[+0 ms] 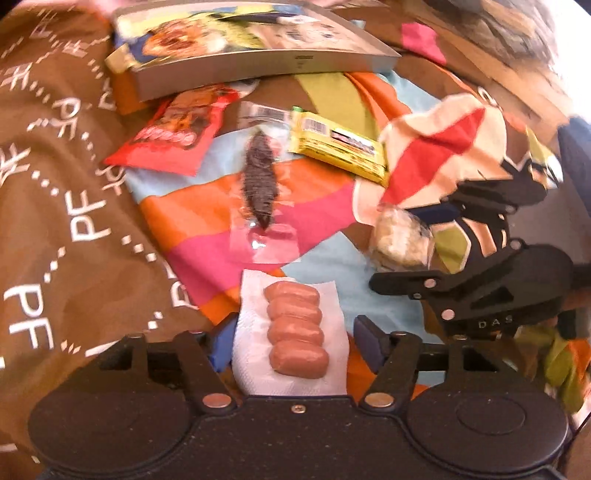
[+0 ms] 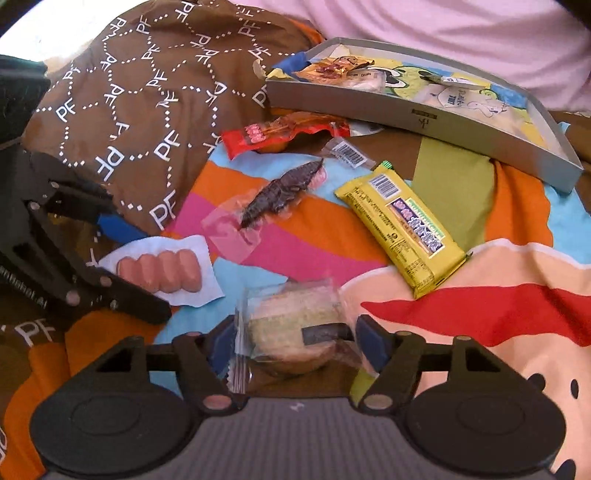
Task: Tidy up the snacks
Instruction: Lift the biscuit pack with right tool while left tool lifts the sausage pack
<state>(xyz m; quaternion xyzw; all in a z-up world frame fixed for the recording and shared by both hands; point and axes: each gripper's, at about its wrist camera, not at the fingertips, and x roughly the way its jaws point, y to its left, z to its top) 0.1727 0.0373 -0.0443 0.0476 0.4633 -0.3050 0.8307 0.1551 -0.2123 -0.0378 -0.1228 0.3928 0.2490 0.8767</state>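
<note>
The sausage pack (image 1: 295, 328), four pink links sealed on a white backing, lies between the blue pads of the left gripper (image 1: 291, 339), whose jaws stand apart on either side of it; whether the pads touch the wrapper cannot be told. In the right wrist view a round cake in clear wrap (image 2: 295, 332) sits between the fingers of the right gripper (image 2: 295, 341), equally spread, with contact uncertain.

At twelve o'clock from the cake lies a dark dried snack in clear film (image 2: 280, 195), at one o'clock a yellow bar (image 2: 402, 229), and at eleven o'clock a red packet (image 2: 280, 133). Beyond these, at one o'clock, a shallow grey tray (image 2: 417, 118) already holds a few packets.

The step in hand is judged to be grasping both items at once; next, the jaws would need closing gently on the soft wrappers before a lift towards the tray.

Everything rests on a bed: a brightly striped sheet (image 2: 332, 251), a brown patterned blanket (image 2: 140, 92) at ten o'clock, and pale pink bedding (image 2: 443, 29) beyond the tray.
</note>
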